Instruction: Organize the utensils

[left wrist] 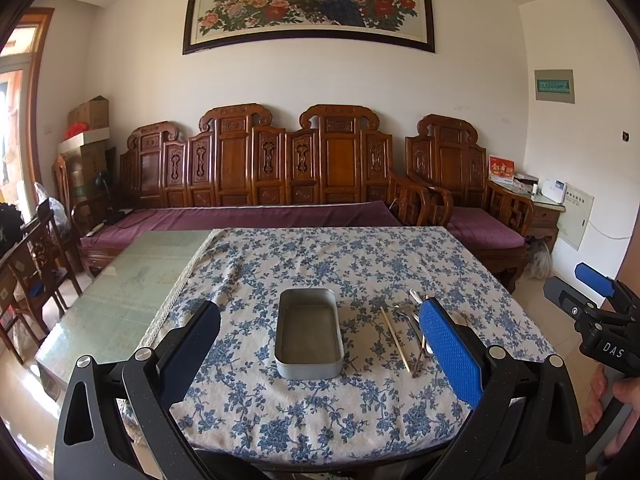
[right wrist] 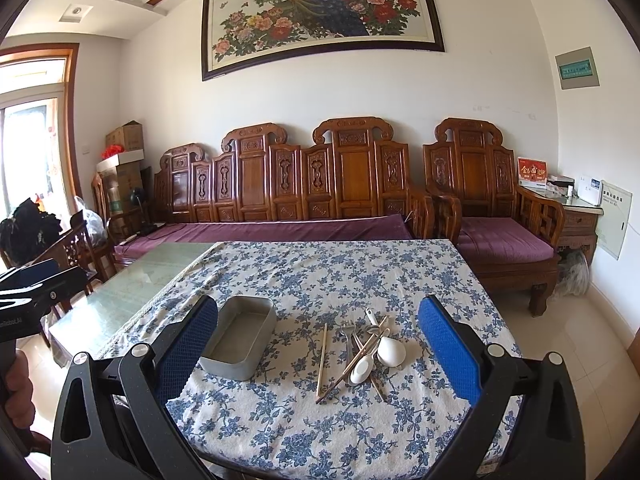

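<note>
A cloth (right wrist: 340, 280) lies over the right part of the table (left wrist: 120, 280). On the cloth sits a tin box (right wrist: 240, 338). To the right of the box lies one chopstick (right wrist: 322, 360) by itself. Right of that is a heap of utensils (right wrist: 370, 350), with spoons, forks and more chopsticks crossing on top of each other. Behind the table stands a long bench (right wrist: 280, 200), with a chair (right wrist: 492, 208) to its right.

Worktop (right wrist: 132, 280) with a glass-covered left portion, bare. Blue-and-white floral cloth (right wrist: 340, 272) over the rest. On the cloth: empty grey metal tin (right wrist: 240, 338), left of centre; single pale chopstick (right wrist: 322, 360) just right of it, apart; further right, crossed heap of forks, chopsticks and white spoons (right wrist: 372, 350), touching one another.
</note>
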Action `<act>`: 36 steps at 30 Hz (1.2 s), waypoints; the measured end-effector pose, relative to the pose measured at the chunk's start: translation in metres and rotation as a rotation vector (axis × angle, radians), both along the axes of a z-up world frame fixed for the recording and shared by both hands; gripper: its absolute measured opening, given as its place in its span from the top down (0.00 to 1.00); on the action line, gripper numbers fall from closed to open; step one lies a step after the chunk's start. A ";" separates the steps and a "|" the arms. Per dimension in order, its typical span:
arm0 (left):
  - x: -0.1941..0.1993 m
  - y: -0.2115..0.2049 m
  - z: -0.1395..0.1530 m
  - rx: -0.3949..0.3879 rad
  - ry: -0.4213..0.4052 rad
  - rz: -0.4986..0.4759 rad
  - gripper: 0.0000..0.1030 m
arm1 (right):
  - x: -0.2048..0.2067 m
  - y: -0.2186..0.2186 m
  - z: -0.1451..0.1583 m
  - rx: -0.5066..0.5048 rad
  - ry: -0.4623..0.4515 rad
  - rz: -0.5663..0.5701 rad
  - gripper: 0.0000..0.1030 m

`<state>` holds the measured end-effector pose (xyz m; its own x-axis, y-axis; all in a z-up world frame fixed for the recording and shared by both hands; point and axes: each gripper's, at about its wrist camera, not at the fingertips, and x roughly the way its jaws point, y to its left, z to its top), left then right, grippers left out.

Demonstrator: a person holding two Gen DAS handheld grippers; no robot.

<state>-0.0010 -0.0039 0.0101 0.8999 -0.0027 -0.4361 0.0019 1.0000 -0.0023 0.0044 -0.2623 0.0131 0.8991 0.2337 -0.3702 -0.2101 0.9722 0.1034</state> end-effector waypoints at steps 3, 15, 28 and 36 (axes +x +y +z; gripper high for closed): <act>0.000 0.000 0.000 -0.001 0.000 0.000 0.06 | 0.000 0.000 0.000 0.000 0.000 0.000 0.02; 0.010 -0.004 -0.016 0.005 0.048 -0.010 0.06 | 0.006 -0.006 -0.005 0.000 0.024 0.001 0.02; 0.054 -0.002 -0.071 0.007 0.179 -0.051 0.06 | 0.044 -0.020 -0.057 -0.036 0.086 -0.026 0.02; 0.093 -0.012 -0.111 0.011 0.281 -0.107 0.06 | 0.087 -0.029 -0.093 -0.055 0.148 -0.044 0.06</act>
